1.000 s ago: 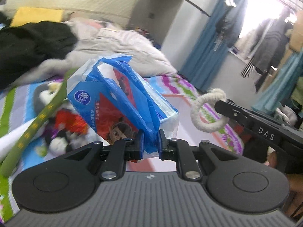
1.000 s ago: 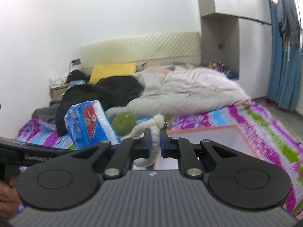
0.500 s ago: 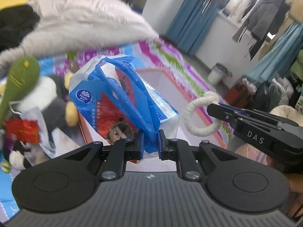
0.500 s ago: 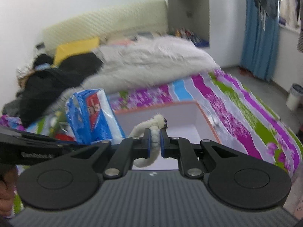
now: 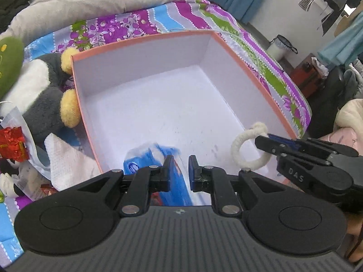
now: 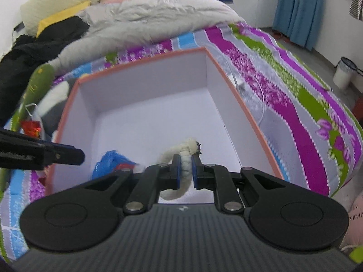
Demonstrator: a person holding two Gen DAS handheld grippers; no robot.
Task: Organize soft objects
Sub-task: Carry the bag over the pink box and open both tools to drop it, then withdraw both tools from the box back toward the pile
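An open white box with an orange rim [image 5: 145, 38] [image 6: 140, 61] lies on the striped bedspread. My left gripper [image 5: 179, 170] is open over the box's near edge. The blue tissue pack [image 5: 158, 165] is below it, blurred, loose of the fingers; it also shows in the right wrist view [image 6: 113, 161] inside the box. My right gripper [image 6: 186, 170] is shut on a white rope ring [image 6: 179, 158] over the box's near right part; the ring also shows in the left wrist view [image 5: 247, 149].
A grey and white plush penguin [image 5: 40, 90], a green plush [image 5: 9, 61], a white cloth [image 5: 68, 161] and a red foil packet [image 5: 11, 145] lie left of the box. A grey duvet [image 6: 147, 20] lies behind. The bed edge drops off at right.
Both grippers tipped down over the box. My left gripper opened and the blue tissue pack dropped out of it into the box. The right gripper kept hold of the rope ring.
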